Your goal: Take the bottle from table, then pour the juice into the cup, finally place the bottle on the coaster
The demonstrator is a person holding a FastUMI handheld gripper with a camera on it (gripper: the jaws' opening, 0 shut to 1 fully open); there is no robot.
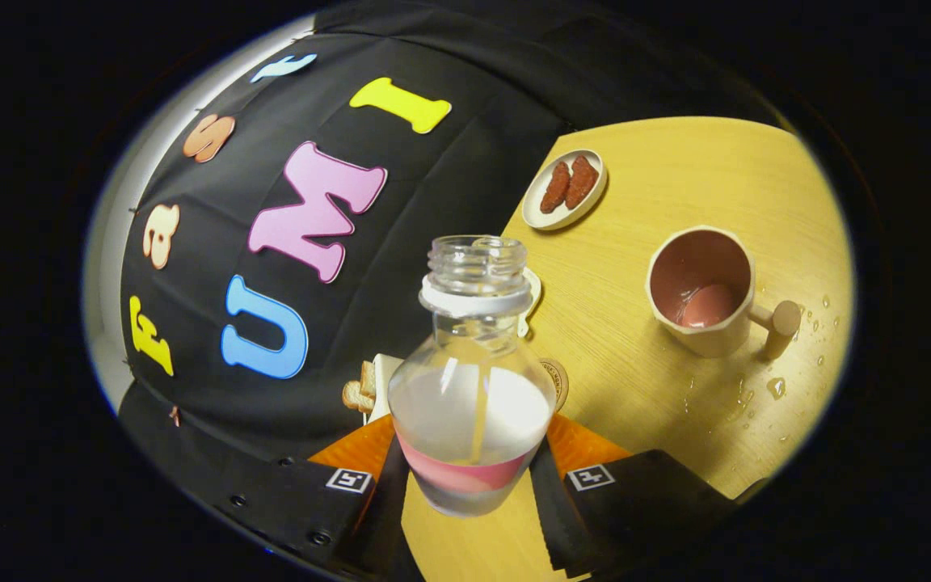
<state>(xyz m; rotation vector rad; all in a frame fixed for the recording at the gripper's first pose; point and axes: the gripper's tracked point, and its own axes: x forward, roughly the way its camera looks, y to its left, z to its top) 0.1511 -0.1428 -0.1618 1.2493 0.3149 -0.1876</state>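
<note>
While gripped low on both sides by the gripper, bottle up off the table, cap off.

Seems past the pour: pink juice already in the cup, off beyond the fingers, with drops spilled beside it and only a little pink left in the bottle. Still to do: bottle onto the coaster, peeking out just behind the bottle and mostly hidden. Plate of red snacks farther back. Something pale behind the bottle's neck, hard to make out.
</note>
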